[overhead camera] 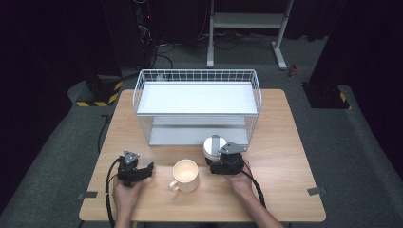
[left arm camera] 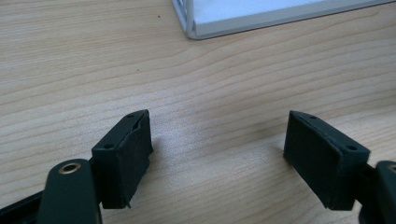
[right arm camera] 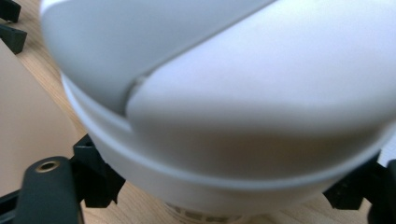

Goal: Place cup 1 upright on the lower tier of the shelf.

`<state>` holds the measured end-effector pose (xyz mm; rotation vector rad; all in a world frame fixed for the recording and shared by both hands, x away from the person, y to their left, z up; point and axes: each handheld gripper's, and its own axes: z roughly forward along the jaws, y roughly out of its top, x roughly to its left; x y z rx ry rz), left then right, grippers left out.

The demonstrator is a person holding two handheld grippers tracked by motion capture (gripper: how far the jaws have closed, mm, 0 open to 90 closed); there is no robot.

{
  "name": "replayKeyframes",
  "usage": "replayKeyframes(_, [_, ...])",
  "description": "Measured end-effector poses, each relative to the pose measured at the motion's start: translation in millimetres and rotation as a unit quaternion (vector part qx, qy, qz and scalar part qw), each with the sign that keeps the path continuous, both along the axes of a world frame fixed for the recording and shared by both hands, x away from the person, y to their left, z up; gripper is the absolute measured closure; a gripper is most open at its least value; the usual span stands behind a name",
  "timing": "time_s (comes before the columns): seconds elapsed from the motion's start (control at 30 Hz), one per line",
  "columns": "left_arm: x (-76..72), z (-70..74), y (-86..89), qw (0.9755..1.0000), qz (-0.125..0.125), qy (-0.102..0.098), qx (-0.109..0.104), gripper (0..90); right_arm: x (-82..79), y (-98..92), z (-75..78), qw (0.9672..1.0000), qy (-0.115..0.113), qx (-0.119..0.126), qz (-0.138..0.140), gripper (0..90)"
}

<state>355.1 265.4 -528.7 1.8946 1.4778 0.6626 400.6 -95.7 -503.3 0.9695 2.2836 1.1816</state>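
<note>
Round white lidded container (overhead camera: pixel 212 145) with a grey flip tab stands on the table just in front of the white wire basket rack (overhead camera: pixel 197 105), right of centre. Right gripper (overhead camera: pixel 219 160) reaches it from the near side; in the right gripper view its jaws flank the container's (right arm camera: pixel 224 107) sides, whether the pads press I cannot tell. Cream ceramic mug (overhead camera: pixel 185 175) sits just left. Left gripper (overhead camera: pixel 141 167) rests farther left, jaws parted, nothing between. Light wooden table (overhead camera: pixel 285 142); grey carpet, dark room beyond.
</note>
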Motion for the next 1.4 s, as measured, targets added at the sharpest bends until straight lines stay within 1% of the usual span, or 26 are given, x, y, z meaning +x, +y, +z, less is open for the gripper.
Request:
replayKeyframes(0.27, [0.0,0.0,0.0,1.0,0.0,0.0,0.0,23.4,-0.5,0.6,0.2,0.9999,-0.008,-0.005,0.004,18.3])
replayKeyframes(0.53, [0.0,0.0,0.0,1.0,0.0,0.0,0.0,23.4,-1.4,1.1,1.2,0.9999,-0.007,-0.008,0.009,18.4])
replayKeyframes(0.57, [0.0,0.0,0.0,1.0,0.0,0.0,0.0,23.5,-2.4,1.4,1.9,0.9999,-0.003,-0.009,0.009,18.4])
replayKeyframes(0.67, [0.0,0.0,0.0,1.0,0.0,0.0,0.0,23.5,-2.9,1.5,2.5,0.9999,0.001,-0.008,0.011,18.4])
replayKeyframes(0.77, [0.0,0.0,0.0,1.0,0.0,0.0,0.0,23.5,-2.0,1.1,2.7,0.9999,-0.002,-0.007,0.012,18.4])
replayKeyframes(1.03, [0.0,0.0,0.0,1.0,0.0,0.0,0.0,23.5,-0.8,-1.9,5.8,0.9999,-0.007,0.0,0.008,18.4])
replayKeyframes(1.2, [0.0,0.0,0.0,1.0,0.0,0.0,0.0,23.4,-0.5,-3.7,8.1,1.0,-0.007,-0.001,0.005,18.5])
replayKeyframes(1.4, [0.0,0.0,0.0,1.0,0.0,0.0,0.0,23.4,2.5,-8.1,14.0,0.9999,-0.012,0.002,0.0,18.4])
